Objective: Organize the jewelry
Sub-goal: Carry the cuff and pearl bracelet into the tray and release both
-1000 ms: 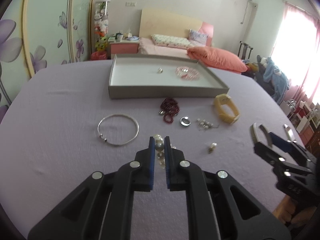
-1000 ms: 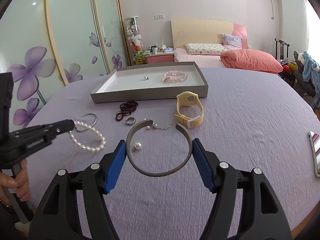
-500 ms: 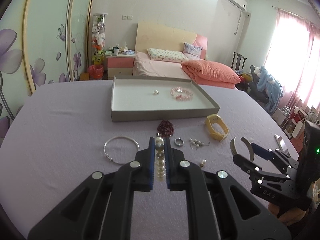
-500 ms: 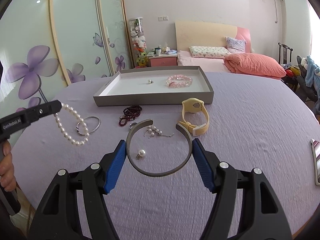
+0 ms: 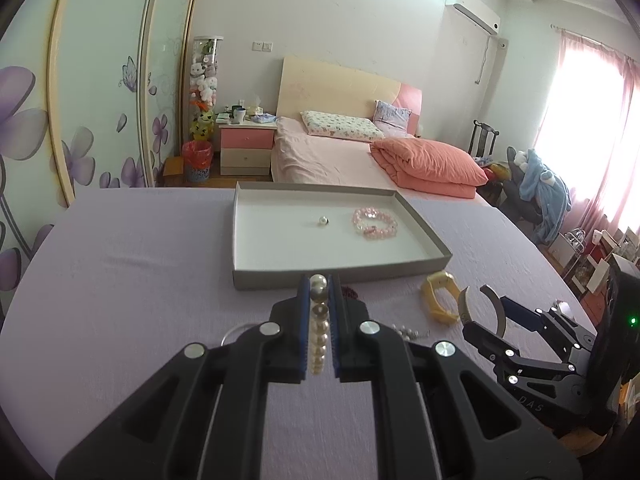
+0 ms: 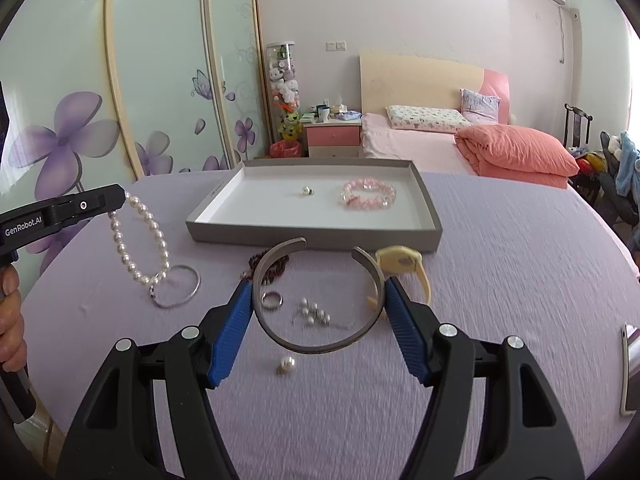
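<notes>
You're in a home bedroom: pink bed [image 6: 424, 140], nightstand [image 6: 332, 136], floral wardrobe doors [image 6: 120, 80], wall air conditioner [image 5: 474, 10].

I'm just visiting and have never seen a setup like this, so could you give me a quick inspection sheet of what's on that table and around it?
Surface: round table under a lilac cloth.
Job's things: grey tray holding a pink bead bracelet and a small earring; on the cloth a thin silver bangle, dark red beads, ring, pearl earrings, single pearl, yellow watch.
Clutter: phone-like object at the table edge.
Grippers: left tongs shut on a pearl bracelet, lifted; right tongs shut on a grey open cuff.
Cables: nothing seen.
Surroundings: bed, floral wardrobe doors.
</notes>
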### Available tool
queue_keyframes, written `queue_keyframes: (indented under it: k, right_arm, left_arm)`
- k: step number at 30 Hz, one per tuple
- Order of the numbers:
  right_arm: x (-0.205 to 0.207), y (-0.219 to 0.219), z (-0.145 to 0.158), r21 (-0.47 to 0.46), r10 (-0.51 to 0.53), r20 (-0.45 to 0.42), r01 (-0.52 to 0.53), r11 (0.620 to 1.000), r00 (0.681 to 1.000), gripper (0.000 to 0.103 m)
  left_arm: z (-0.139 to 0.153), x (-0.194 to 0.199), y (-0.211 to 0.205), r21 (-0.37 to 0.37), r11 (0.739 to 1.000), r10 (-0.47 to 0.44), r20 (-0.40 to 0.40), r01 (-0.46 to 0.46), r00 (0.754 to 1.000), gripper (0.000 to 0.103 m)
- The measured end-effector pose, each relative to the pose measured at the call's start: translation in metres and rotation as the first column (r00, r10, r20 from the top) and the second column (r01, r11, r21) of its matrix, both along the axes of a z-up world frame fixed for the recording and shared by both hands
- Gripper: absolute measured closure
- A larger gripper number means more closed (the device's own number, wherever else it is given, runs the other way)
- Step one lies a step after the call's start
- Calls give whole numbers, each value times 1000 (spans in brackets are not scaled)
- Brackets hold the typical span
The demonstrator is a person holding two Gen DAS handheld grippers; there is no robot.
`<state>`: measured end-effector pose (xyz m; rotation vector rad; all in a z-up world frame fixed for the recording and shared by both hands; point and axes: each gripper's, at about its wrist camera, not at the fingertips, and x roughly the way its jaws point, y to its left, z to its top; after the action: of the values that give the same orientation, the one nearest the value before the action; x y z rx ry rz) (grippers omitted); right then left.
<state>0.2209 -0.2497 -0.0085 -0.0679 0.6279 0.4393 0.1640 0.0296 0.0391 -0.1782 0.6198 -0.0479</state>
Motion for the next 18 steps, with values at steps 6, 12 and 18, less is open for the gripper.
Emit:
queue_keyframes:
  k: [6,12,18]
  right_arm:
    - [28,9,14,-20,-1,28,1,1000,1000,35]
    - [73,17,27,-27,-16,57,18,999,998,35]
    - [132,27,30,-21,-24,65,25,999,998,35]
  left_arm:
    - [12,35,0,8,1000,-3,11,3,1000,94]
    - [18,91,3,9,1000,-2,0,2,1000,94]
    - [10,144,3,10,1000,-2,-12,2,1000,94]
